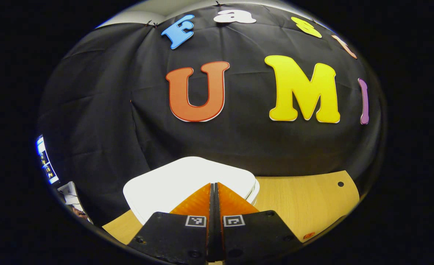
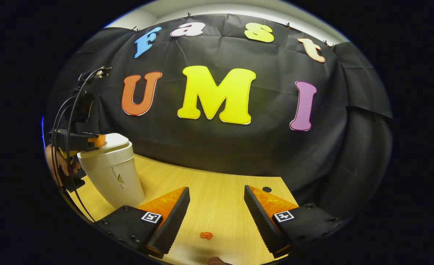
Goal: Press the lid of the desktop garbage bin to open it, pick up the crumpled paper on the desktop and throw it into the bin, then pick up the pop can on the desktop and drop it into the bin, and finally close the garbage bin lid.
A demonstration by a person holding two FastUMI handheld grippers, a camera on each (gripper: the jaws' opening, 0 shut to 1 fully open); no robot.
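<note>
Nothing legible: small logo print on white plastic desktop bin [image 2: 110, 173], at nine o'clock, too blurred.

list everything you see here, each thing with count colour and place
desktop garbage bin: one, white plastic, lid down, left end of desk
wooden desk: one, light tan, in front of the black cloth wall
small crumpled scrap: one, orange-red, on desk between the right gripper's fingers
black cloth wall: one, behind desk
left gripper: one, fingers together over the bin lid
right gripper: one, fingers apart above desk
hand: one, holding left gripper beside bin
</note>
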